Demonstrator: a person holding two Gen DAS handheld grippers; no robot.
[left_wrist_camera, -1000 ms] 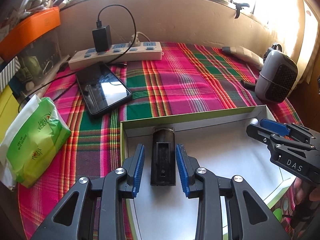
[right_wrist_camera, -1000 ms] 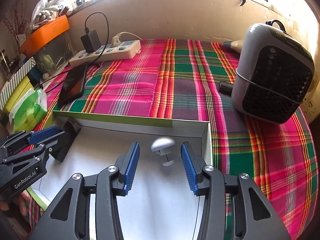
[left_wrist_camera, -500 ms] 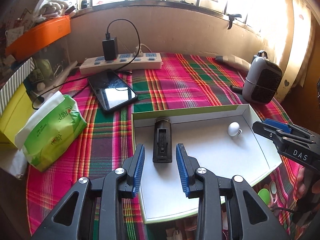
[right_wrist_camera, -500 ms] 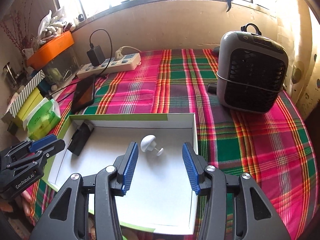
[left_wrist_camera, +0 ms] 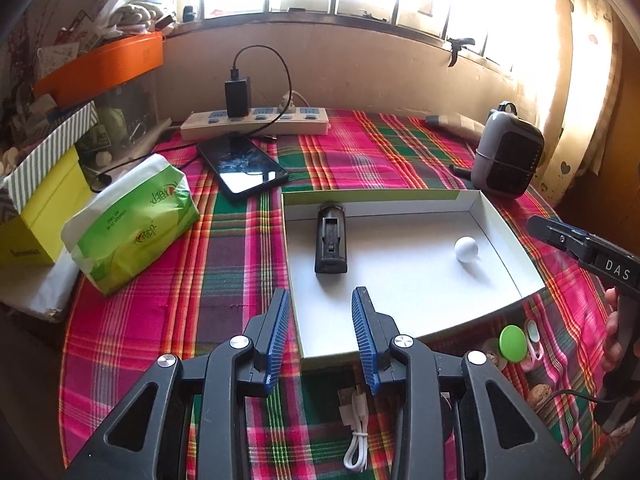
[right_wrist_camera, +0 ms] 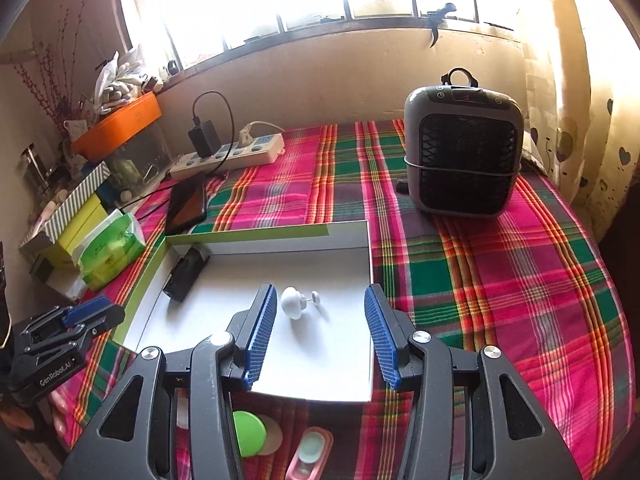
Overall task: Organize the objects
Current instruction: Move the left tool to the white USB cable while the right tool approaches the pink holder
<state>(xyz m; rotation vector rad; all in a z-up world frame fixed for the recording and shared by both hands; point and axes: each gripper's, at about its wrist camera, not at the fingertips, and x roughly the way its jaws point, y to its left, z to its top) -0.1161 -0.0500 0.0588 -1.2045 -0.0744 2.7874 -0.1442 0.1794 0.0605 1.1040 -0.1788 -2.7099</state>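
A shallow white box (left_wrist_camera: 504, 236) (right_wrist_camera: 370, 248) with a green rim lies on the plaid cloth. Inside it a black oblong device (left_wrist_camera: 331, 238) (right_wrist_camera: 185, 274) lies at the left, and a white knob with a short stem (left_wrist_camera: 466, 249) (right_wrist_camera: 294, 302) lies at the right. My left gripper (left_wrist_camera: 320, 336) hangs open and empty above the box's near left corner, pulled back from the black device. My right gripper (right_wrist_camera: 320, 332) is open too, with the knob lying loose on the box floor beyond its fingers. Each gripper shows at the edge of the other's view: the right gripper (left_wrist_camera: 580, 244) and the left gripper (right_wrist_camera: 68, 328).
In front of the box lie a green round lid (left_wrist_camera: 513, 343) (right_wrist_camera: 248, 432), a pink case (right_wrist_camera: 310, 454) and a white USB cable (left_wrist_camera: 358, 428). A tissue pack (left_wrist_camera: 132, 222), a phone (left_wrist_camera: 242, 166), a power strip (left_wrist_camera: 256, 122) and a grey heater (right_wrist_camera: 462, 156) stand around.
Both grippers have drawn back and risen from the box, so more of the table shows. The black device and the knob stay in the box, now farther from the fingers.
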